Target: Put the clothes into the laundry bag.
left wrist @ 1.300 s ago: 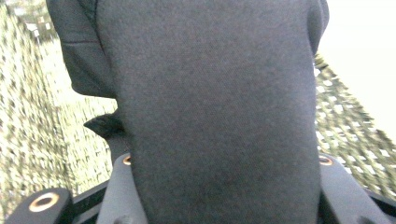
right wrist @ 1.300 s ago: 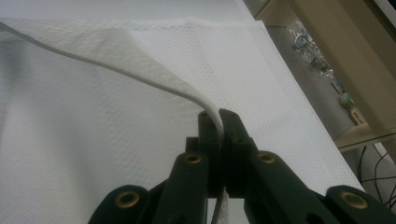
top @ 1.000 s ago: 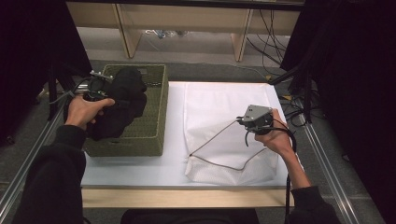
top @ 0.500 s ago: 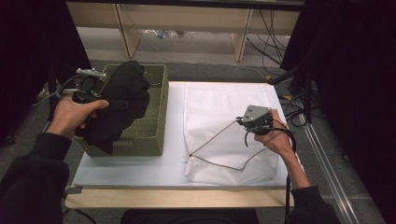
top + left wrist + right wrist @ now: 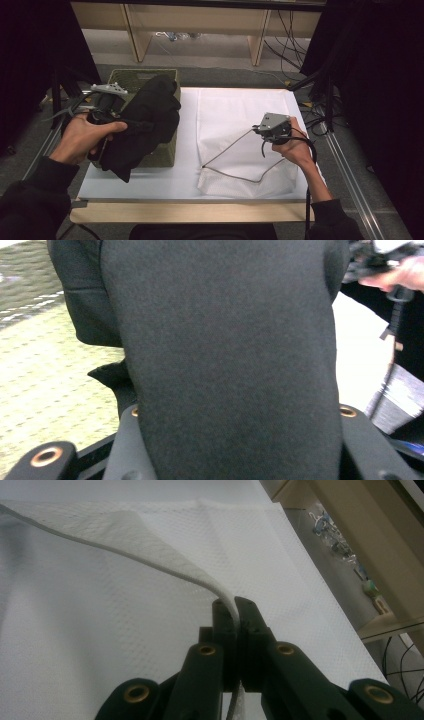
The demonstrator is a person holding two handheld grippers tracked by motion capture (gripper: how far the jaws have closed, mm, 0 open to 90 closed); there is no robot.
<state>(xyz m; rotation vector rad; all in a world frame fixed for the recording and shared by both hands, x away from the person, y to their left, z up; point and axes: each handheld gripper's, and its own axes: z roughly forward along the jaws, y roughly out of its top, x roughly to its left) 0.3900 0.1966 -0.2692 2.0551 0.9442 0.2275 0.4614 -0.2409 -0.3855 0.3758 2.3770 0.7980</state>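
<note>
Left gripper (image 5: 131,124) clamped on black garment (image 5: 145,122), lifted clear of green basket (image 5: 167,152), left of frame. Right gripper (image 5: 234,611) pinched shut on bag (image 5: 235,115) rim, mouth held open, centre-right. Left: carry garment across, stuff into bag.

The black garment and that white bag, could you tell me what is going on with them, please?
A person works at a table with a gripper in each hand. The left gripper is shut on a black garment, holding it above the green basket. The right gripper pinches the upper edge of a white mesh bag, holding its mouth open on the table.
</note>
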